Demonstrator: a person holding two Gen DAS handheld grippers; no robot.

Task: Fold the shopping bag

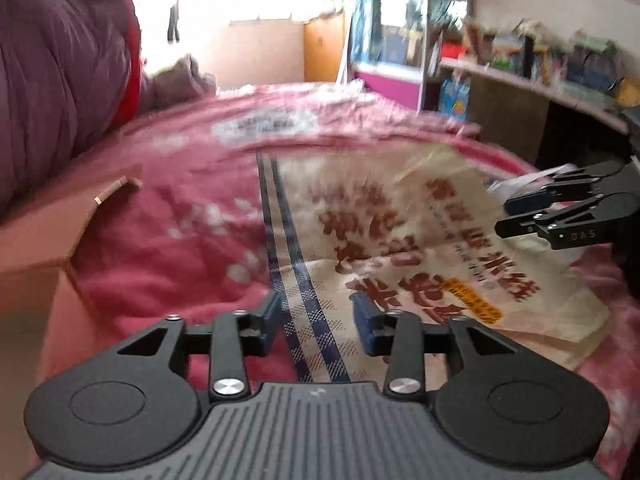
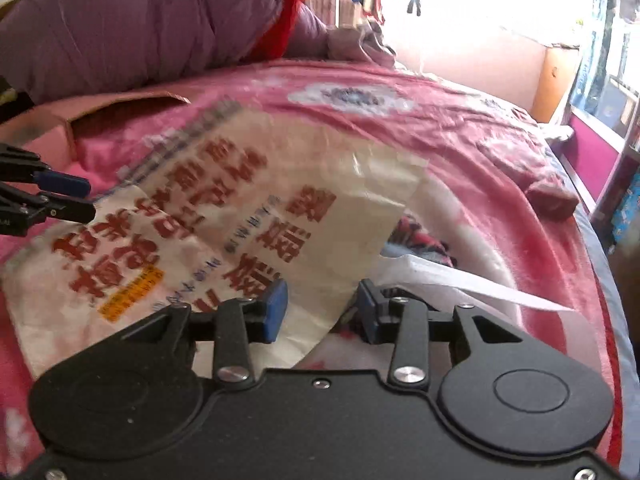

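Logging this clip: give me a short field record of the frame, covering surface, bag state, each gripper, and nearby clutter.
surface: pink floral blanket on a bed
bag: cream shopping bag with red lettering, lying on the blanket, one part lifted or folded over
left gripper: open, over the bag's blue-striped edge
right gripper: open, at the bag's near edge
clutter: cardboard box, purple quilt

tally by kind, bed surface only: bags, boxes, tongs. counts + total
Printed shopping bag: 1
White plastic bag, partly under the printed one: 1
Cardboard box, at the bed's edge: 1
Tongs, left tongs and right tongs, both open: 2
Total: 5
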